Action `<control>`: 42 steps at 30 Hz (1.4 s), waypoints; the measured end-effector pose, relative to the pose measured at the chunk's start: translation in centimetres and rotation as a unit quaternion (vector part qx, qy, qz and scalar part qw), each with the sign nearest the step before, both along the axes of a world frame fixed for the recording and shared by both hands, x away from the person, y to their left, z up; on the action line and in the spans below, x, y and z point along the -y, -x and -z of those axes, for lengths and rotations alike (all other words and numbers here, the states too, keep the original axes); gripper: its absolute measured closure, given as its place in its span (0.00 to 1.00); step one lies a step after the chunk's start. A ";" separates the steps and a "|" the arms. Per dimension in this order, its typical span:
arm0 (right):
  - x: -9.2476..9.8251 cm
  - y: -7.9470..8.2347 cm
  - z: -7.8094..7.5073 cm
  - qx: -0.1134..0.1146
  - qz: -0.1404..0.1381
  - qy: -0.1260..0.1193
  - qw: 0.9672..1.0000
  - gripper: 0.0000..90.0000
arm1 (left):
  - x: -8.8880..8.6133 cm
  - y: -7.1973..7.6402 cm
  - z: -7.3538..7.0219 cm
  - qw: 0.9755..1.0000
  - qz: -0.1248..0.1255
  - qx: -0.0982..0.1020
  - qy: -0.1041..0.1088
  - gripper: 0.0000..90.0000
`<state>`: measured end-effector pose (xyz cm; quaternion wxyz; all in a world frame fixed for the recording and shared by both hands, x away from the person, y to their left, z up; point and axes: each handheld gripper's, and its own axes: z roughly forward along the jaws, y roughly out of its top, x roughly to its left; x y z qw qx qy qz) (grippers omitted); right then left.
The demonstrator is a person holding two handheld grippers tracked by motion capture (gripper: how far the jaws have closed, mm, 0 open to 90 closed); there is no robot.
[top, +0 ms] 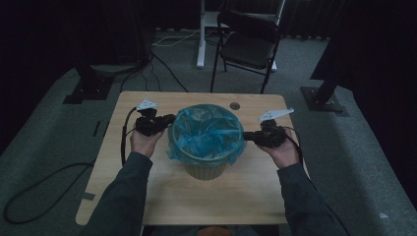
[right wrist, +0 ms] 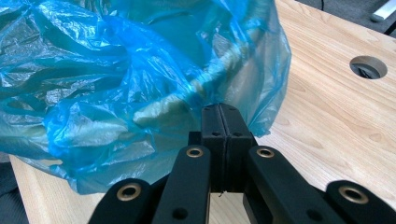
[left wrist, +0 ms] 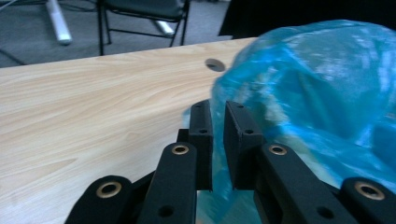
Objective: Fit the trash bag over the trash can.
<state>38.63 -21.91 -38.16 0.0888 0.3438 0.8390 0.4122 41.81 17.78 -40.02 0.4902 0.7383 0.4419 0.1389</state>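
Your right claw [right wrist: 219,109] pinches the blue bin liner [top: 206,130] shut; your left claw [left wrist: 218,116] stands slightly open, liner film between its jaws.

There is one pale round waste bin [top: 205,168] and one crinkled blue plastic liner bag [top: 205,132] on one light wooden table [top: 147,196], which has one round cable hole [top: 235,105]. Two black two-jaw grippers, the left gripper [top: 164,121] and the right gripper [top: 248,136], flank them. One black folding chair [top: 248,42] stands behind.
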 end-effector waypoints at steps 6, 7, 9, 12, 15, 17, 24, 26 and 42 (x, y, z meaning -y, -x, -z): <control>-0.3 -0.2 0.2 0.002 -0.003 -0.001 1.000 1.00 | -0.3 0.4 0.1 1.000 0.008 -0.001 0.011 0.92; -0.3 -0.2 0.3 -0.001 -0.006 -0.003 1.000 1.00 | -0.3 0.5 0.1 1.000 0.014 0.001 0.011 0.93; -0.3 -0.1 0.4 -0.002 -0.011 0.002 1.000 1.00 | -0.3 0.8 0.2 1.000 0.029 0.000 0.012 0.93; 0.0 -0.2 0.5 -0.004 -0.007 0.004 1.000 0.97 | -0.4 1.2 0.1 0.999 0.043 0.001 0.004 0.91; 0.2 -0.2 0.5 -0.003 -0.004 0.000 1.000 0.93 | -0.8 1.3 -0.2 1.000 0.028 0.007 -0.006 0.82; 0.2 -0.2 0.5 0.003 0.000 0.007 1.000 0.88 | -1.1 1.2 -0.5 1.000 0.018 0.011 -0.002 0.78; 0.6 -0.1 0.4 0.010 0.009 0.004 1.000 0.82 | -1.4 1.3 -2.4 0.999 0.024 0.037 -0.001 0.71; 0.7 0.0 0.4 0.011 0.010 0.004 1.000 0.80 | -1.2 1.4 -2.8 0.999 0.031 0.042 0.002 0.69; 0.9 -0.1 0.5 0.011 0.010 -0.004 1.000 0.78 | 2.7 1.6 -5.7 0.992 0.099 0.073 -0.008 0.68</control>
